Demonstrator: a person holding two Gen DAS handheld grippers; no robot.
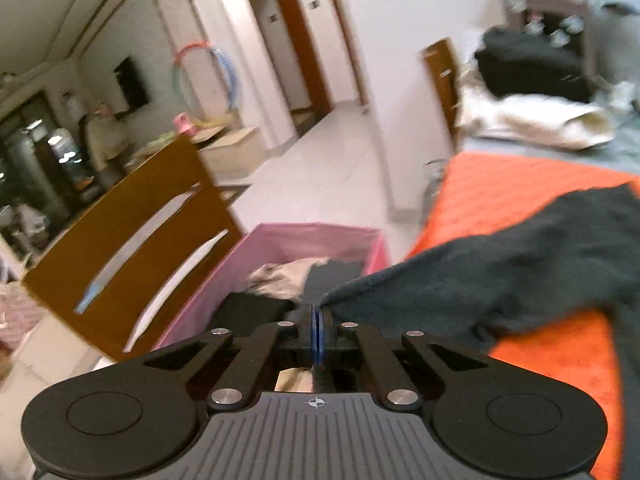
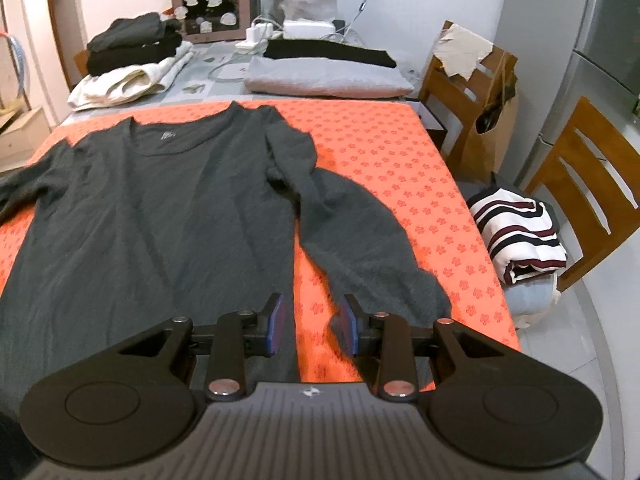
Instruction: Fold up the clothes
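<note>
Clamping the dark shirt (image 2: 160,208) sleeve, left gripper (image 1: 317,330) overhangs pink bin (image 1: 276,240); right gripper (image 2: 312,324) gapes

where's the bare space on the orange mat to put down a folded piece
The widest bare stretch of the orange mat lies right of the dark long-sleeved shirt, between its right sleeve and the mat's right edge. A narrow strip shows between the shirt body and that sleeve, ahead of the open right gripper. The far end is crowded with folded stacks.
</note>
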